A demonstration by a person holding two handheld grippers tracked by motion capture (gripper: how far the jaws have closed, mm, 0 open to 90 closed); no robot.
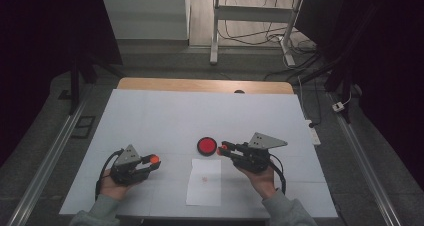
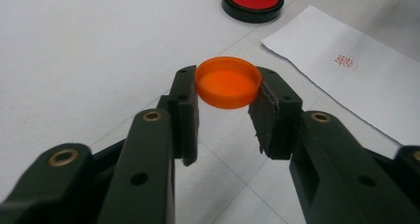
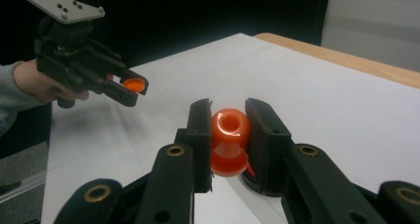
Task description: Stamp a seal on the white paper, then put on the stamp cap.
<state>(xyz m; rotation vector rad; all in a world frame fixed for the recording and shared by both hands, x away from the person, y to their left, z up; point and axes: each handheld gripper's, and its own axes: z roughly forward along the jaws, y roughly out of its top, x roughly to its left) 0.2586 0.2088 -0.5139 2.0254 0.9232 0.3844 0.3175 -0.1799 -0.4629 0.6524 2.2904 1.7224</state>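
White bench [image 1: 150, 121], wooden strip along its far edge. Near the middle of the near half sits a round black pad with red ink [image 1: 206, 145]; just nearside of it, not quite touching, lies a white paper sheet [image 1: 204, 182] bearing a small red stamp mark [image 2: 345, 61], reaching almost to the near edge. Nothing stands between the two hands. Left claw [image 2: 228, 92], toward the near left corner, is clamped on an orange cap [image 2: 228, 82]: shallow, round, open side up, pinched by its rim between the pads and held above the bench. Right claw [image 3: 229, 130], right of the ink pad and close above it, is closed on an orange stamp [image 3: 230, 140]: glossy, rounded knob, narrow waist, wider base, gripped at the knob.
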